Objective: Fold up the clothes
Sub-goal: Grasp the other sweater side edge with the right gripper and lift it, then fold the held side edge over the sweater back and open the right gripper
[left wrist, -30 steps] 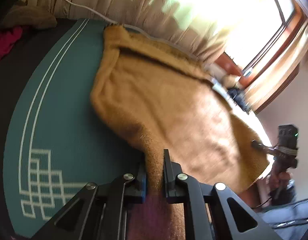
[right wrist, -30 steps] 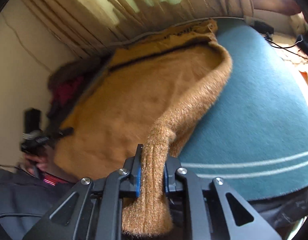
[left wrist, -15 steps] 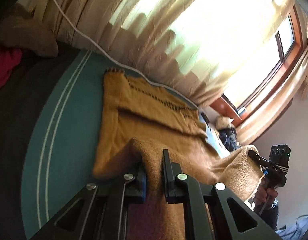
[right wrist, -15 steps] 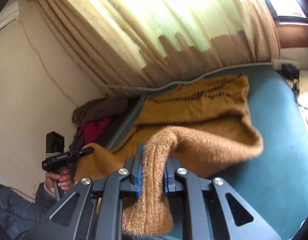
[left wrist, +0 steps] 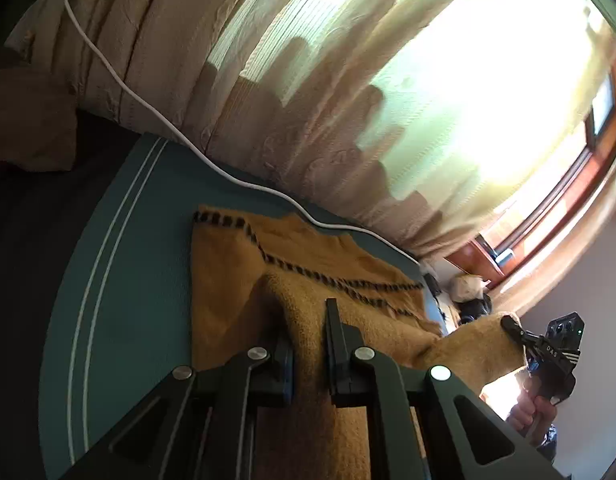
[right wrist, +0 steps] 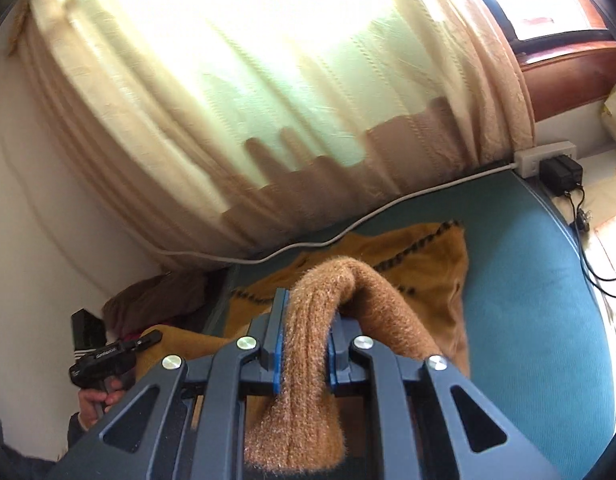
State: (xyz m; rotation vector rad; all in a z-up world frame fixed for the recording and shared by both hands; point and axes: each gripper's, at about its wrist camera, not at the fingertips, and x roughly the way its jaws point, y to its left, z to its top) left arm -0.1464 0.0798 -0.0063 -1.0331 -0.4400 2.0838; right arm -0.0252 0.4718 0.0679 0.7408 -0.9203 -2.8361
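Observation:
A fuzzy mustard-brown sweater [left wrist: 235,276] with a dark stitched band lies on the teal mat [left wrist: 135,280]. Its near edge is lifted and doubled back over the far part. My left gripper [left wrist: 308,320] is shut on one corner of that lifted edge. In the right wrist view my right gripper [right wrist: 308,312] is shut on the other corner of the sweater [right wrist: 428,280], and the cloth hangs down between the blue pads [right wrist: 279,332]. Each view shows the other gripper, held in a hand, at the picture's side [left wrist: 548,356] [right wrist: 103,356].
A cream curtain [left wrist: 308,100] hangs just behind the mat, with a white cable [left wrist: 167,124] along its foot. A power strip with black plugs [right wrist: 548,160] lies at the mat's far right. A pile of brown and red clothes [right wrist: 159,296] sits at the far left.
Both grippers have carried the sweater's near edge up and forward, towards the curtain. The lifted part now covers more of the flat part, and less of the mat shows in front.

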